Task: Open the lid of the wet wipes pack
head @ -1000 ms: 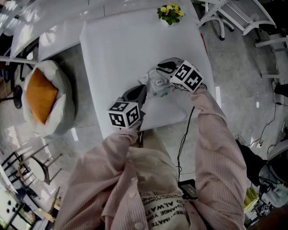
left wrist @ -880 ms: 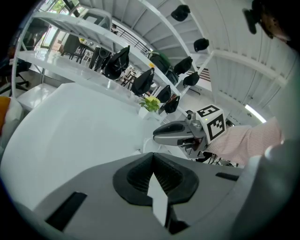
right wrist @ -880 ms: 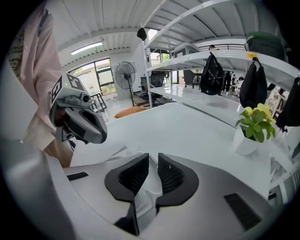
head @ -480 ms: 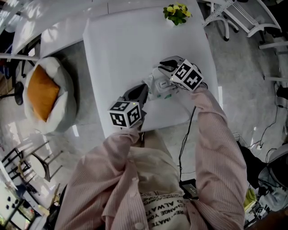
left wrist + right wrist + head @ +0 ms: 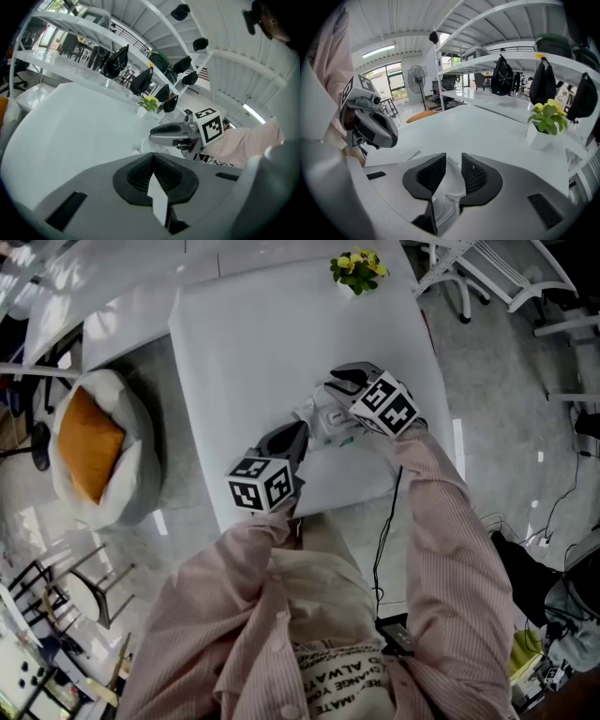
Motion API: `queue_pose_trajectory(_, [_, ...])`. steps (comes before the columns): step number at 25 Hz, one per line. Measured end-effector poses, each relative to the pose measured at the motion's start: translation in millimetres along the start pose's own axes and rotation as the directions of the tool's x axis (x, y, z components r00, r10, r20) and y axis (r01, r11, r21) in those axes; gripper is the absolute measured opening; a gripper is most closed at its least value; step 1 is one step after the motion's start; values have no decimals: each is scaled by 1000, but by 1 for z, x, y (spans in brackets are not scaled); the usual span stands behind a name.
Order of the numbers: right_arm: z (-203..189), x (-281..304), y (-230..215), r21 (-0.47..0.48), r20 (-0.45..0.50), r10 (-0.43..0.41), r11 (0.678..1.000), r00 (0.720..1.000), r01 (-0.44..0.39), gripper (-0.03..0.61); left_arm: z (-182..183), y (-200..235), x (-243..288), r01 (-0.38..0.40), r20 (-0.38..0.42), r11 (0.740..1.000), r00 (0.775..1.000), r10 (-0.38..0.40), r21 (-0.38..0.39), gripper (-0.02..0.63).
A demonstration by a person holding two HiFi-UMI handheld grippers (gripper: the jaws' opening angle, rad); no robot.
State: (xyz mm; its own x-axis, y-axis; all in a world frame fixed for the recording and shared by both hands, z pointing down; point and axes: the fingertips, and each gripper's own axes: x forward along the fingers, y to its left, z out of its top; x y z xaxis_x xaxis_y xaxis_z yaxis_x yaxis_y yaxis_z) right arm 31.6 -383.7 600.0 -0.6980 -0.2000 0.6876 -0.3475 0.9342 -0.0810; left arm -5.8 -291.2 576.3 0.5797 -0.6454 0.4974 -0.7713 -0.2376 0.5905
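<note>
The left gripper (image 5: pixel 296 434) pinches the soft edge of the wet wipes pack (image 5: pixel 324 418) on the white table (image 5: pixel 253 334). The pack is light and squashy. The right gripper (image 5: pixel 339 381) is opening its jaws around the stiff lid (image 5: pixel 446 194), probably loose now; grab its lip.

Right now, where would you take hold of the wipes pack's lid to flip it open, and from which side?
Probably its free edge, pinched from above on the right. The lid is a moulded flap on top of the wet wipes pack, and it sits inside the right claw, whose jaws are opening. The left claw is shut on the pack's near edge, steadying it.
</note>
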Motion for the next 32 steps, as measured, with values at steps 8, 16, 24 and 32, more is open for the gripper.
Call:
queue_pose_trajectory(8, [13,-44,4,144,153,-160,980,975,139,46,15,-28,-20,75,17,987,997,-78,140,0])
queue_pose_trajectory(16, [19,-101,31,336,272,-307,918,912,208,0,38,-61,-46,120,57,956,988,-140,268,0])
queue_pose_trajectory(24, [34,-161,62,490,409,-423,849,809,196,0,58,-96,-71,152,113,926,973,-201,345,0])
queue_pose_trajectory(32, [41,-214,70,559,454,-547,790,703,253,0,80,-122,-91,161,166,898,955,-247,409,0])
